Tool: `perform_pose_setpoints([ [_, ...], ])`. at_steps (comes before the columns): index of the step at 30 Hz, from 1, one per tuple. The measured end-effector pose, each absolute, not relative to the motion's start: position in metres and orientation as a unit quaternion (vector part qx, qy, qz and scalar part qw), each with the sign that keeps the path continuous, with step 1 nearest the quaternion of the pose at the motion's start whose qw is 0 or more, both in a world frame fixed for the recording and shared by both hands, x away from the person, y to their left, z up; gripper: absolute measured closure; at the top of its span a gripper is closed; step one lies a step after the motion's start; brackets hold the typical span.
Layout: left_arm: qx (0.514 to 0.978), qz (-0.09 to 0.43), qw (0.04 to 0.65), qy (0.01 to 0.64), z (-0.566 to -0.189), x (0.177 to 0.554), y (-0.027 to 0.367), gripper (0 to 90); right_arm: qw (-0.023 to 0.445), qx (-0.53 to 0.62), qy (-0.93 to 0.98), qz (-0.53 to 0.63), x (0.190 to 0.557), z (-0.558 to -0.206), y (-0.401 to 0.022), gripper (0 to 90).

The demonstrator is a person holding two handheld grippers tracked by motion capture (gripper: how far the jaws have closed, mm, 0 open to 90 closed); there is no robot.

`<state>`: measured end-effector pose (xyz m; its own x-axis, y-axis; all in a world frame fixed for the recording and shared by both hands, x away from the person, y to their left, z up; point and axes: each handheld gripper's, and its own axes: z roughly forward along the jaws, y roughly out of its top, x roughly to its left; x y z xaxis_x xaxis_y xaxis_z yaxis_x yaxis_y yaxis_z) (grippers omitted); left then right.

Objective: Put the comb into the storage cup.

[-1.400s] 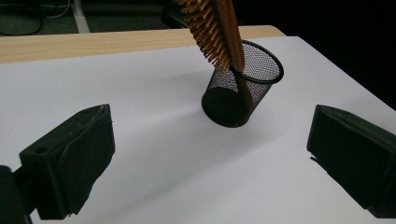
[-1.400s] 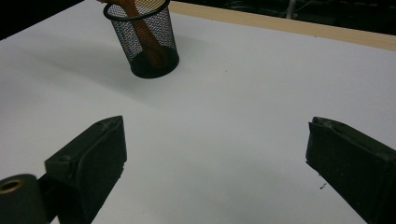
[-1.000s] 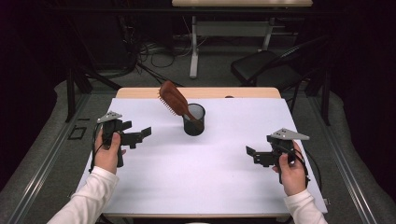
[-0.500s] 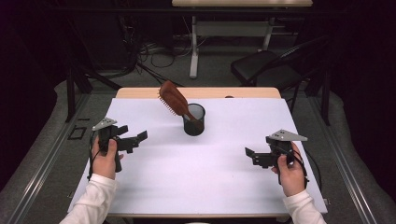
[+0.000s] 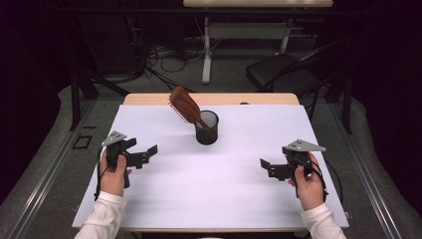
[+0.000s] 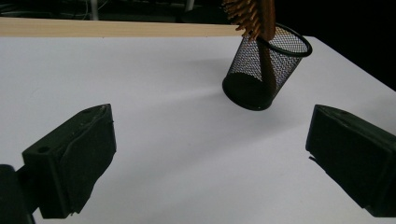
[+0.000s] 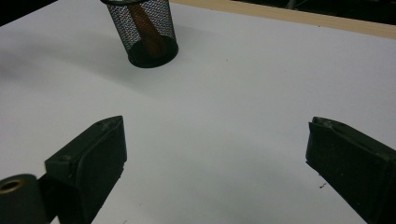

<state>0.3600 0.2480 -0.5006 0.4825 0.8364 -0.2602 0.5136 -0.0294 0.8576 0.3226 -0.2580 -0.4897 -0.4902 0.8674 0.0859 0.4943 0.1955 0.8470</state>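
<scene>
Brown hairbrush (image 5: 185, 107), black mesh cup (image 5: 207, 128), white table (image 5: 224, 189).

Things standing around the work area

A white table (image 5: 209, 199) is filling the centre of the frame, its wooden edge (image 5: 149, 98) showing at the far side. A black chair (image 5: 278, 74) is standing at the upper right, cables (image 5: 159, 59) are lying on the grey floor at the upper centre, beside a white desk leg (image 5: 206, 55).

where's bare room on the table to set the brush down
The white sheet is bare between the left gripper and right gripper, in front of the mesh cup. Only the cup, holding the hairbrush, crowds the far middle.
</scene>
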Motion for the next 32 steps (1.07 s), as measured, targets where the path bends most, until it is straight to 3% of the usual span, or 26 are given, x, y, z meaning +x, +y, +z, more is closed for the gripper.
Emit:
perform_pose_setpoints([
  [32, 0.69, 0.16, 0.502, 0.497, -0.514, 0.355, 0.256, 1.9, 0.204, 0.462, 0.743, 0.44, 0.323, -0.495, -0.259, 5.0],
])
